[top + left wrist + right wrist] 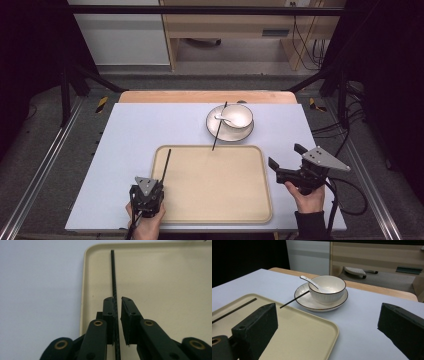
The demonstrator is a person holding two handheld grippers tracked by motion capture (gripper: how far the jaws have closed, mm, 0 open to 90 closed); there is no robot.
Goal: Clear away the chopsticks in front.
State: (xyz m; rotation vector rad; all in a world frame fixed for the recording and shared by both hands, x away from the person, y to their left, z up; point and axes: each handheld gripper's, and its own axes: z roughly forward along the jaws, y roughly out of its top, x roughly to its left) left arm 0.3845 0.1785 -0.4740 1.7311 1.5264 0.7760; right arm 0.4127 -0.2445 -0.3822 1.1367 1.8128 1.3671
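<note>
Left gripper (pixel 150 187) sits at the tray's (pixel 260 200) near left corner, jaws almost closed with a thin black chopstick (pixel 113 277) between them; it lies against the left pad, a slim gap shows to the right pad, so grip looks loose or just let go. The stick runs along the tray's left rim, tip towards the far left corner. It looks light, stiff, narrow and smooth, likely to roll or slip; better to pinch it mid-length, pads square across it. A second chopstick (pixel 218 127) leans from the plate (pixel 215 131) down to the tray's far edge, plate just beyond that edge. Bowl (pixel 235 117) with white spoon (pixel 223 119) sits on the plate; ceramic, fragile, heavier. Right gripper (pixel 285 156) hovers off the tray's right side, jaws wide apart, nothing held
</note>
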